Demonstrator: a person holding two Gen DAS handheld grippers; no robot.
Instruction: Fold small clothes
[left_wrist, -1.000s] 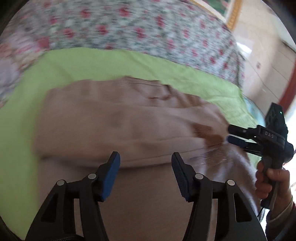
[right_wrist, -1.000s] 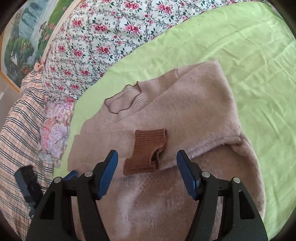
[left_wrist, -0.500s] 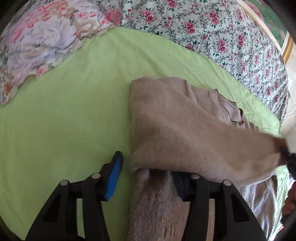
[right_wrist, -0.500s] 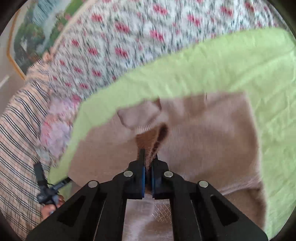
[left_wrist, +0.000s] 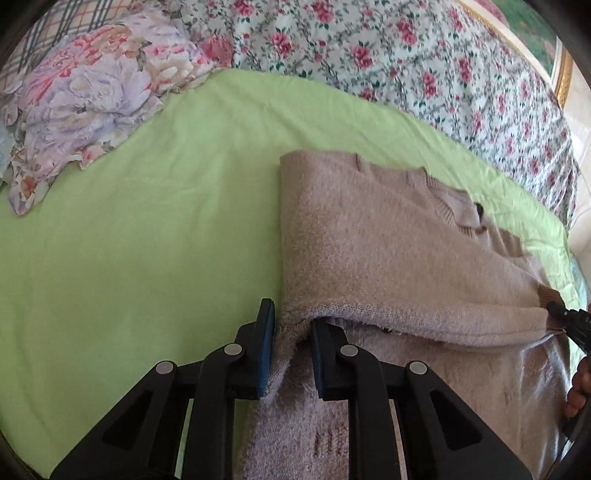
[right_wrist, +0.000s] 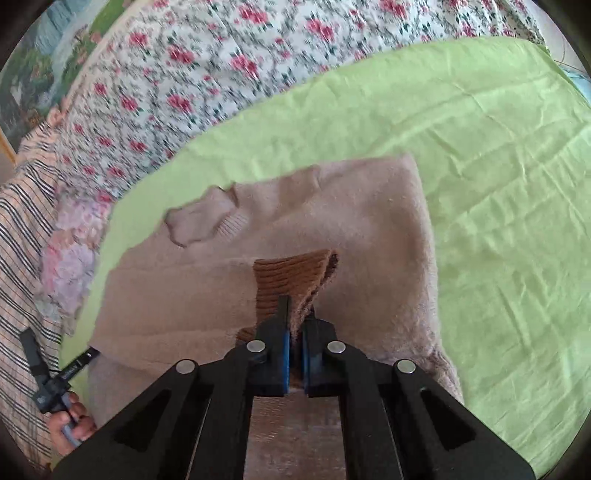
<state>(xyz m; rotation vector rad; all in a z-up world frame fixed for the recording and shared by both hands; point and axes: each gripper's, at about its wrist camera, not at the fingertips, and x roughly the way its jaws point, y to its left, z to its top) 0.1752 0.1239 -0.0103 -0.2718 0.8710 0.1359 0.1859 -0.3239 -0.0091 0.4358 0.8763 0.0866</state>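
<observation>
A fuzzy beige sweater (left_wrist: 388, 258) lies on a green sheet (left_wrist: 147, 221), one sleeve folded across its body. My left gripper (left_wrist: 291, 349) is at the sweater's left edge, where the sleeve fold meets the body. Its jaws are closing, and the fabric fills the gap between the pads. In the right wrist view my right gripper (right_wrist: 293, 332) is shut on the sleeve's brown ribbed cuff (right_wrist: 291, 273), over the middle of the sweater (right_wrist: 351, 221). The right gripper's tip (left_wrist: 554, 308) shows at the far right of the left wrist view, on the cuff (left_wrist: 548, 295).
A floral quilt (left_wrist: 406, 55) runs along the far side of the sheet, with a flowered cloth (left_wrist: 81, 103) at the far left. A plaid cloth (right_wrist: 22, 240) lies left of the sheet (right_wrist: 498, 184). A hand (right_wrist: 68, 424) holds the left gripper (right_wrist: 90, 354).
The left gripper swung to the sweater's left edge and its jaws narrowed around the fabric. The right gripper shut on the brown cuff and holds it raised.
</observation>
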